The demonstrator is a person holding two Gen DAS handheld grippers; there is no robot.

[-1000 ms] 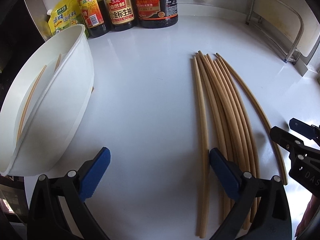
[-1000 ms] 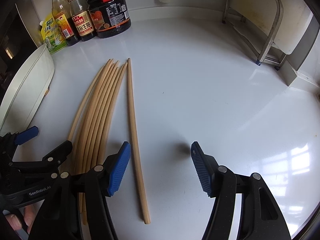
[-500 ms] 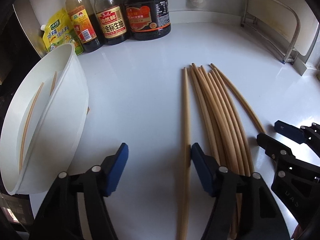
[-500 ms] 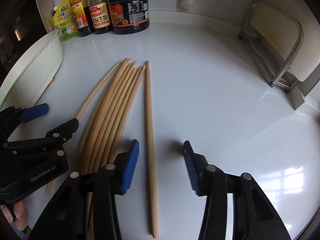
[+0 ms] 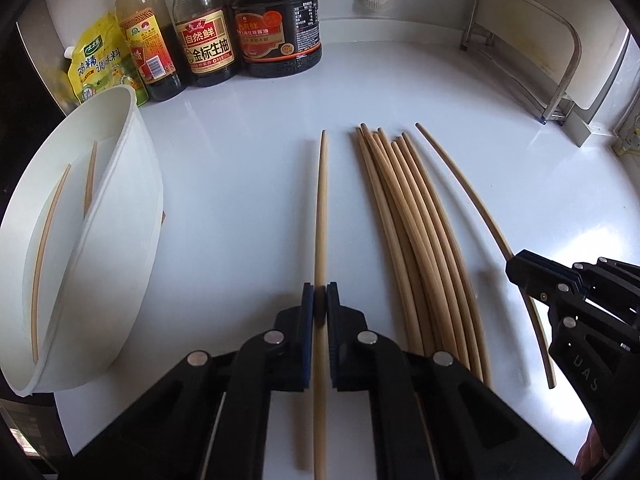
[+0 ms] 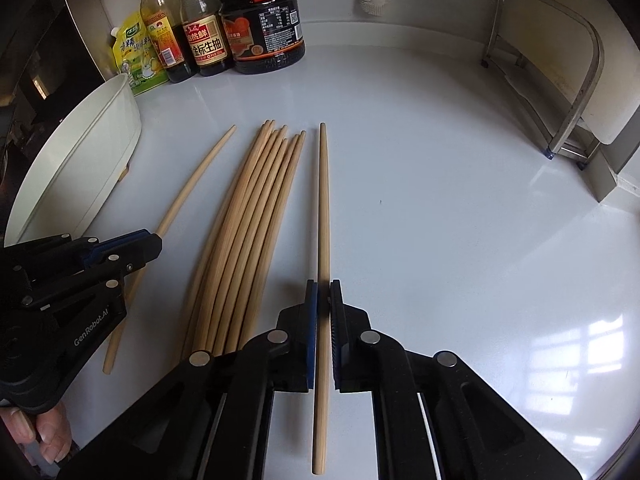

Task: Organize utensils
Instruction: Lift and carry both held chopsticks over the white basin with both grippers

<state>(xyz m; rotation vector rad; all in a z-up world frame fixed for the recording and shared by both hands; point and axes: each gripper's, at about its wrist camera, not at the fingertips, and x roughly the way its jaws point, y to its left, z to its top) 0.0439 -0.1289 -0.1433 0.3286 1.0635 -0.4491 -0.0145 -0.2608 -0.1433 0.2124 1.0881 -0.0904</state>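
Between the left tongs (image 5: 320,300) one chopstick (image 5: 321,208) was clamped, long axis toward 12 o'clock; the right tongs (image 6: 323,292) were closed on another chopstick (image 6: 323,200). The tray (image 5: 120,216) was noted at 9 o'clock, nearer the left hand; the loose bundle (image 5: 404,216) was left on the bench (image 5: 248,184).

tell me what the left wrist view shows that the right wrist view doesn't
Only left wrist: the inside of the white bin, with two chopsticks in it. Only right wrist: the GenRobot.AI lettering on the left gripper. Both: the sauce bottles, chopstick bundle, metal rack, and the left gripper and right gripper, each shut on a single chopstick.
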